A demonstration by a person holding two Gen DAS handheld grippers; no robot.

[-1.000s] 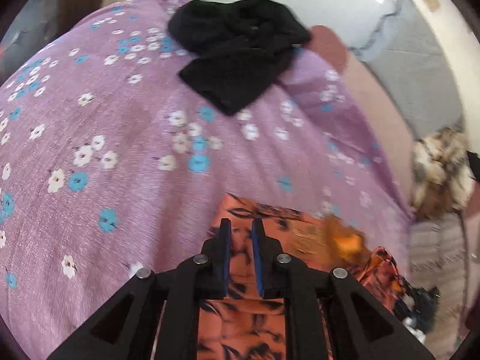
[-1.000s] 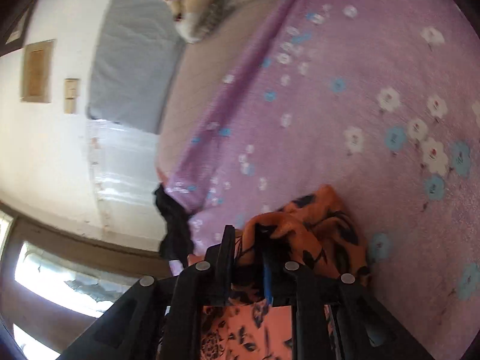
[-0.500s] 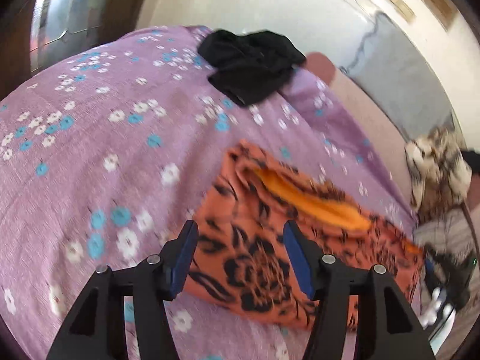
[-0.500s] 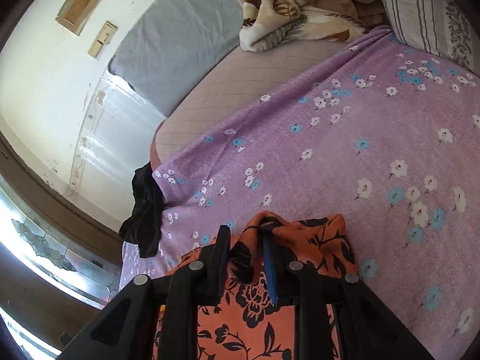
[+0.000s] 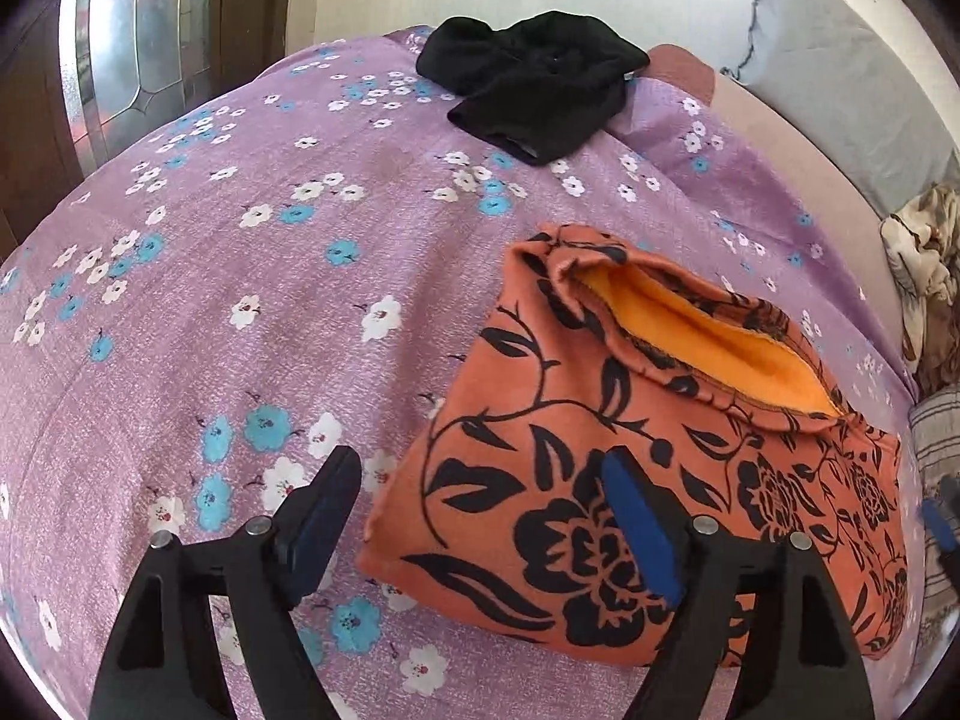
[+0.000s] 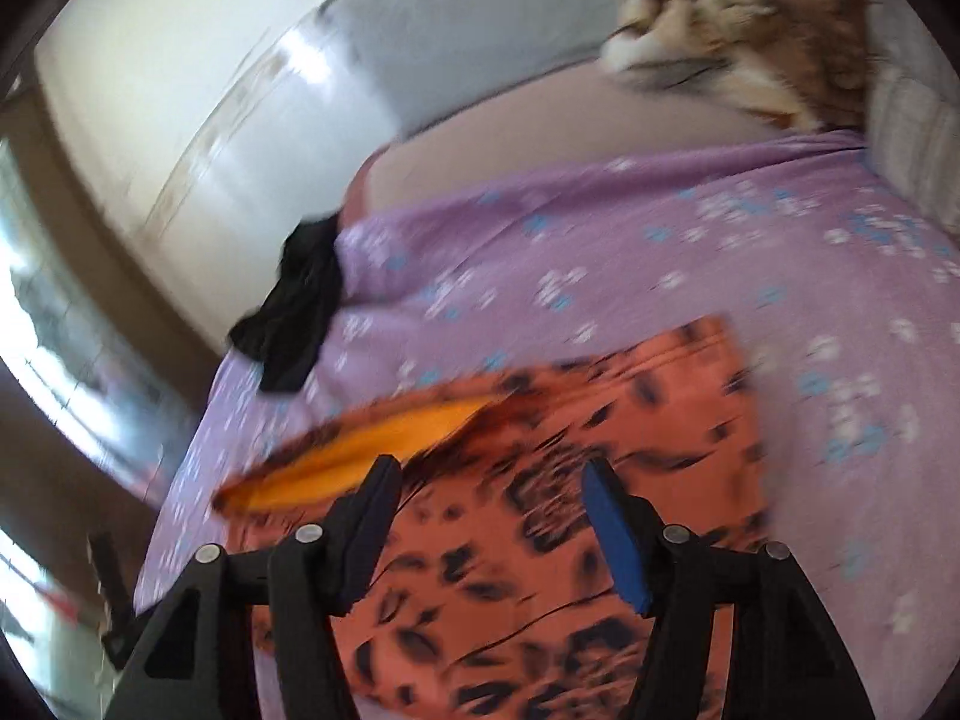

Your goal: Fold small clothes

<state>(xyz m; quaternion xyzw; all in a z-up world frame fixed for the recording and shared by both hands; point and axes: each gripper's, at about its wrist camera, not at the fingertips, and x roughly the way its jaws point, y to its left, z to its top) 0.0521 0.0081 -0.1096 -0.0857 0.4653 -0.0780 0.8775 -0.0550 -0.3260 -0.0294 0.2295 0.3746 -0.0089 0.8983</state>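
An orange garment with black flowers (image 5: 600, 456) lies folded on the purple flowered bedsheet (image 5: 240, 276), its yellow lining showing at the far opening. My left gripper (image 5: 480, 480) hovers over the garment's near left corner, jaws opening, nothing pressed between the pads. In the blurred right wrist view the same orange garment (image 6: 570, 516) lies below my right gripper (image 6: 489, 480), whose jaws are opening and have let go of the cloth.
A crumpled black garment (image 5: 534, 84) lies at the far edge of the bed, black garment (image 6: 294, 312) at left in the right wrist view. A grey pillow (image 5: 852, 78), a patterned blanket (image 6: 738, 18) and a striped pillow (image 5: 936, 438) sit to the right. A glazed door (image 5: 132, 42) stands beyond the bed.
Both grippers let go of the orange garment and opened wide. Both pulled back from it, and it now lies flat and folded on the sheet. The right view rolled and rose.
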